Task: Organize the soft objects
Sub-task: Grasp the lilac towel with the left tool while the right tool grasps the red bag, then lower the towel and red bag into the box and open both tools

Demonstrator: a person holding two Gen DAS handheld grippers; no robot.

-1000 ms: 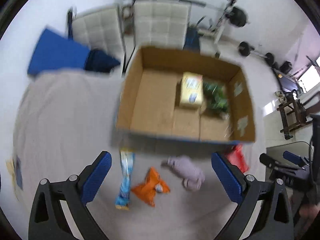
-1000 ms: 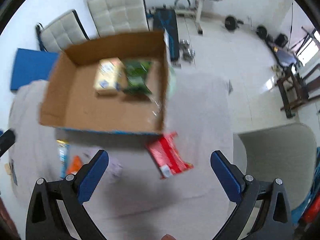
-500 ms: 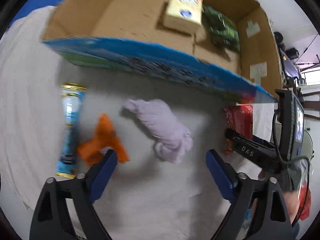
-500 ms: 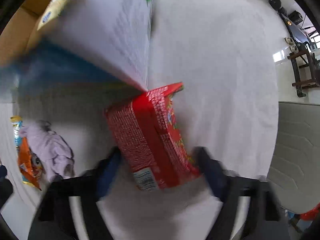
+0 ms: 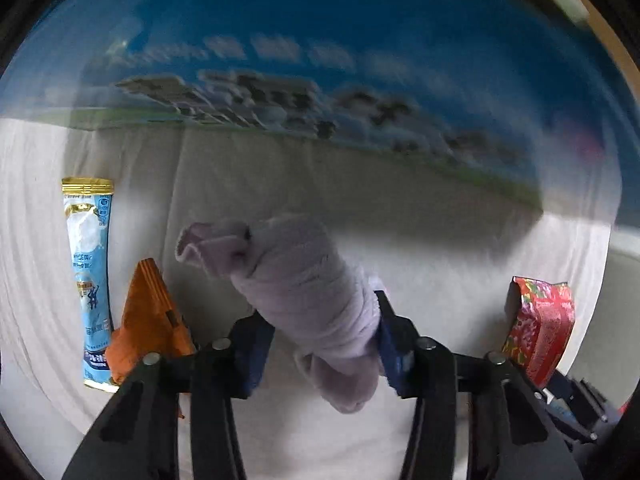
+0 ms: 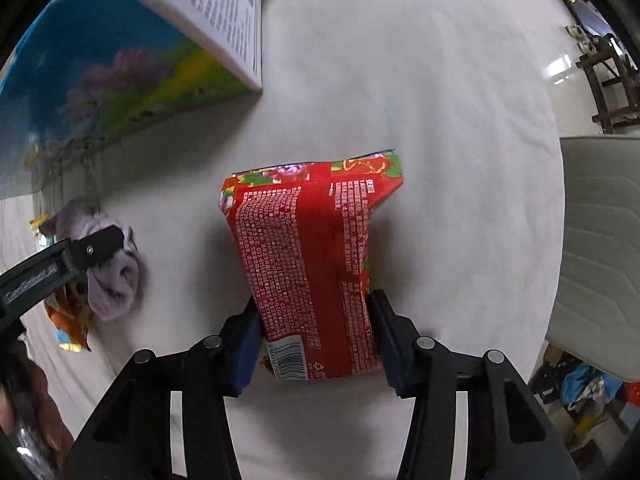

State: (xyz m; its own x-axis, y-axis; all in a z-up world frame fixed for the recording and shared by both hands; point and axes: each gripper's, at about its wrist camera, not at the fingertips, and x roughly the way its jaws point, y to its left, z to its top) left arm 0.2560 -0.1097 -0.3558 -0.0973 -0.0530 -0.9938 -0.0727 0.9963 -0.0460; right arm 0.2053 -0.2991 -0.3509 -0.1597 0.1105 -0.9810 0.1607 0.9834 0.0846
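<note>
A rolled lilac cloth (image 5: pixel 300 280) lies on the white-covered table, and my left gripper (image 5: pixel 320 336) points down over it. Its jaws are closing, and the blue pads (image 5: pixel 256 344) press on both sides of the roll. A red printed packet (image 6: pixel 308 248) lies to the right, beside the cardboard box's corner. My right gripper (image 6: pixel 316 340) is closing on the packet's lower end, with both pads against its sides. In the right wrist view, the left gripper's black finger (image 6: pixel 60 264) lies across the lilac cloth (image 6: pixel 116 276). The red packet (image 5: pixel 540 328) also shows in the left wrist view.
The box's blue printed outer wall (image 5: pixel 320 40) rises close behind both grippers, and its white side (image 6: pixel 224 8) faces the right one. A light blue sachet (image 5: pixel 90 276) and an orange packet (image 5: pixel 148 320) lie left of the cloth. A grey padded chair (image 6: pixel 600 240) stands past the table's right edge.
Both grippers have dropped from above the box to the table and narrowed from wide open. The left now grips the lilac cloth and the right grips the red packet.
</note>
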